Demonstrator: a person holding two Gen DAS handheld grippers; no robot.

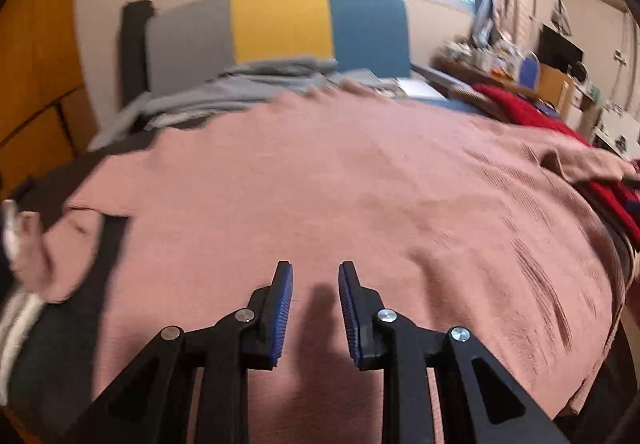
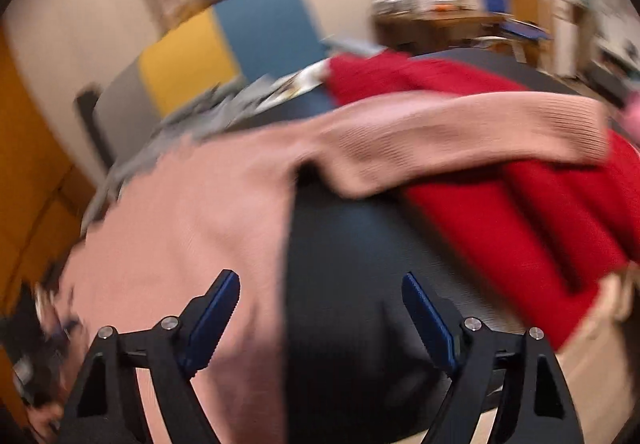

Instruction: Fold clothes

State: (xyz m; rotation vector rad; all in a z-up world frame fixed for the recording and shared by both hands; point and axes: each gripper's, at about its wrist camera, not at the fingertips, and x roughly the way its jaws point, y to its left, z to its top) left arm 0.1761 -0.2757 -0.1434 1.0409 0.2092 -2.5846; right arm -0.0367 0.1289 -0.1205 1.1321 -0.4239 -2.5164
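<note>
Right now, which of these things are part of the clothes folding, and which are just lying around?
Part of the job:
- pink sweater, spread flat
- red garment under its sleeve
- left tongs and right tongs, both open

Just lying about:
- grey bedding
- cluttered desk
- colour-block headboard

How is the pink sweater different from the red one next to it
The pink sweater lies spread flat over the dark surface, while the red sweater sits bunched in thick folds. The pink one is pale and takes up more room; the red one is vivid and compact. One pink sleeve drapes across the red sweater, so pink is on top there. Both look like knits, and neither gripper holds either one.
</note>
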